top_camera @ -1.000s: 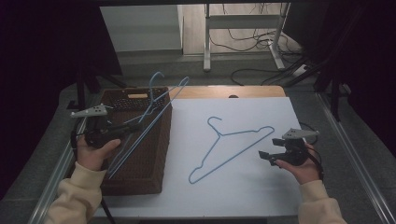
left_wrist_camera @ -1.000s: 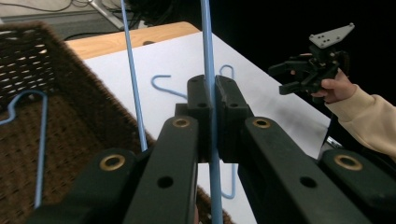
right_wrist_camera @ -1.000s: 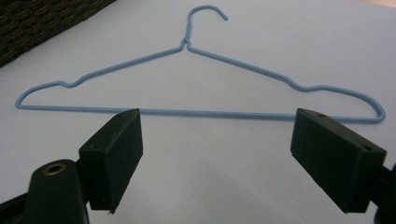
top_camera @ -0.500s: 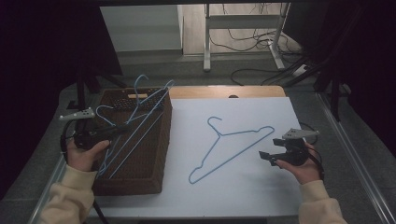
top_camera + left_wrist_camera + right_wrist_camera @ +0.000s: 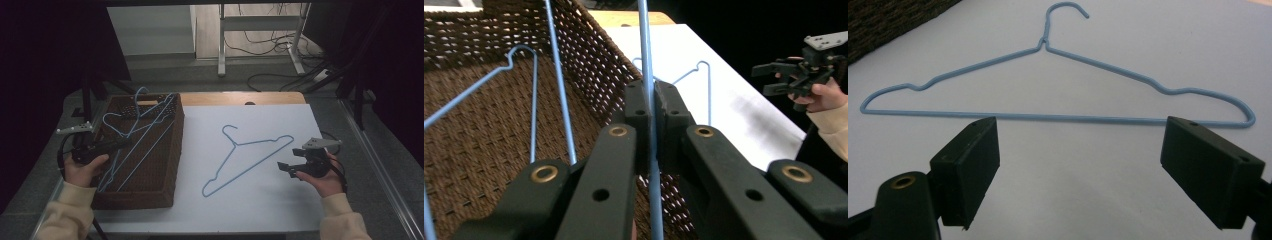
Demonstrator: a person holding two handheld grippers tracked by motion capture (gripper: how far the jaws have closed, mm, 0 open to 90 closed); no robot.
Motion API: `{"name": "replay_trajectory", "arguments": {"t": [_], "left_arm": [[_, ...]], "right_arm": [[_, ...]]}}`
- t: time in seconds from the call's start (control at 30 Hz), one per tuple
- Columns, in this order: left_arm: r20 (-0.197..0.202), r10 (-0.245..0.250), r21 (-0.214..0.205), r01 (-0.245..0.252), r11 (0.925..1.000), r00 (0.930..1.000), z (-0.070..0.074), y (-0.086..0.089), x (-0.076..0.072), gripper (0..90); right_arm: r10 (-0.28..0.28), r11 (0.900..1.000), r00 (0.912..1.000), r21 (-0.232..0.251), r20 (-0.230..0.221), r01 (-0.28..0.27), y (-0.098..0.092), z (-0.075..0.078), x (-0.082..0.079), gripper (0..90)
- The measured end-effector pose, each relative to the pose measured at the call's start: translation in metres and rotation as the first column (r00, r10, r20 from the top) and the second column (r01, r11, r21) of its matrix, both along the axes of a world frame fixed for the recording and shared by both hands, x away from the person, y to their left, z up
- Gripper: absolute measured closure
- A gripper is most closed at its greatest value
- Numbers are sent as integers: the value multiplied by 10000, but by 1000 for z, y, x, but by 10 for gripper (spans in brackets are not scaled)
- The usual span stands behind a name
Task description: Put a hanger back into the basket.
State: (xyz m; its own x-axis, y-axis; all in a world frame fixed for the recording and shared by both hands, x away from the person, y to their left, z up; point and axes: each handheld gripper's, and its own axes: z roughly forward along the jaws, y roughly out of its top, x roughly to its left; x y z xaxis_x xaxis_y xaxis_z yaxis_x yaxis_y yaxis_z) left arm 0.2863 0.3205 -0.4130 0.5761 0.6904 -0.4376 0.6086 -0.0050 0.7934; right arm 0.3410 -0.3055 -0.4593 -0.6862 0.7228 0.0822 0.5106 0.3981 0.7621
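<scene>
Blue wire hanger [image 5: 647, 60], clamped in your left gripper [image 5: 107, 145], over the wicker basket [image 5: 165, 192] at the table's left edge; another hanger [image 5: 120, 125] lies beneath and may snag hooks. Right gripper [image 5: 290, 167], jaws apart, waits beside the hanger on the white sheet [image 5: 248, 157].

High view overhead, facing forward; claw views close, sharing table hanger [image 5: 248, 159].

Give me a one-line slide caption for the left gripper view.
Closed black left gripper pinching a blue wire hanger over a brown wicker basket.
</scene>
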Motion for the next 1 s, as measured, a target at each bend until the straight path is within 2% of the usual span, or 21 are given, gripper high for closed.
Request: {"name": "replay_trajectory", "arguments": {"t": [0.07, 0.3, 0.57, 0.7, 0.77, 0.93, 1.0], "left_arm": [[-62, -2, -53, 1, 10000, 10000, 0, 0, 0, 861], [-118, -162, 307, 165, 9994, 9998, -1, -4, 3, 860], [-398, -286, 757, 316, 9966, 9988, -5, -3, 17, 862], [-560, -277, 572, 309, 9979, 9980, -12, -2, 20, 863], [-602, -287, 653, 327, 9973, 9978, -14, -2, 20, 863], [-682, -41, 595, 81, 9982, 9977, -20, 2, 18, 863], [-868, 142, 752, -76, 9971, 9961, -25, 5, 18, 862]], "right_arm": [[2, 10000, 10000, -7, -21, -2, 0, 0, 0, 159], [25, 10000, 10000, -66, -15, -25, 1, 0, 0, 159], [46, 10000, 10000, -84, -40, -46, 2, 0, 0, 159], [52, 9999, 10000, -103, -55, -52, 2, -1, 0, 159], [43, 9999, 10000, -104, -69, -44, 2, -1, 0, 159], [38, 9999, 10000, -105, -67, -38, 3, -1, 0, 159], [63, 9999, 10000, -103, -50, -63, 3, 0, 0, 159]]}}
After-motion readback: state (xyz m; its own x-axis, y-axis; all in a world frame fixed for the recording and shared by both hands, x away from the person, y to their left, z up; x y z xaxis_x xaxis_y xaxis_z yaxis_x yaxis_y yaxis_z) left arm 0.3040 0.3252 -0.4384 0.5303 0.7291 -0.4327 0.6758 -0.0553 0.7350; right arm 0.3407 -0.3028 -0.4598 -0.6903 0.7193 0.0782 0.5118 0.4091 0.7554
